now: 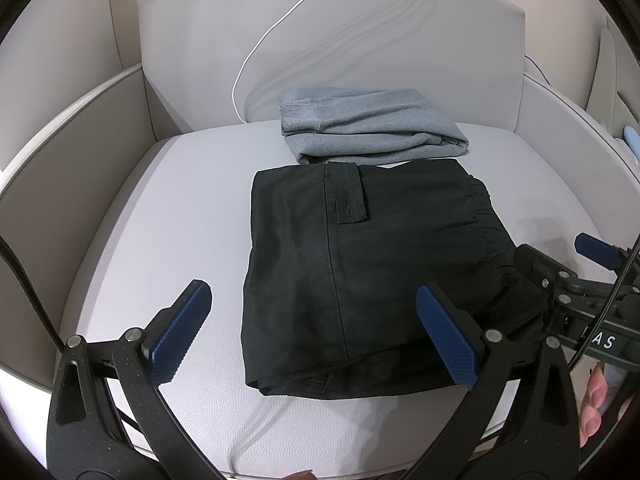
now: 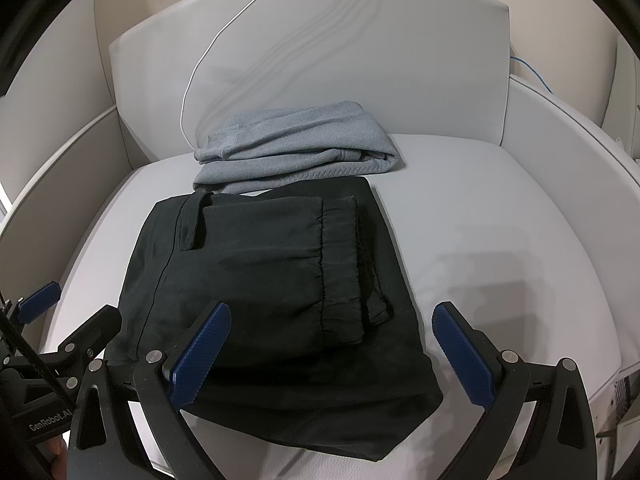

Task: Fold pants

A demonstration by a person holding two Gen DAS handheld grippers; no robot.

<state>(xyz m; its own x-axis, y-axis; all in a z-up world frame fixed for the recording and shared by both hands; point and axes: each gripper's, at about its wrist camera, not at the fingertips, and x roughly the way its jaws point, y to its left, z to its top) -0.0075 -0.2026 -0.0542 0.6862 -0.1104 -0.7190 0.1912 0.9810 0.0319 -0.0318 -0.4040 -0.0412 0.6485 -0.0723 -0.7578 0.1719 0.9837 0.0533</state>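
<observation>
Black pants (image 1: 360, 272) lie folded at the centre of the seat cushion (image 1: 160, 220), just near of the folded grey pants (image 1: 368, 128). Left claw (image 1: 316, 336) and right claw (image 2: 332, 356) hover over the black pants' near edge, both wide open and empty.

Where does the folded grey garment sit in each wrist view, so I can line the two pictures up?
Left wrist: the grey garment lies above centre, just beyond the far edge of the black pants, against the back cushion.
Right wrist: the grey garment lies left of centre in the upper half, again behind the black pants.
Shared landmark: the white cable running down the back cushion to the garment's left end.
</observation>
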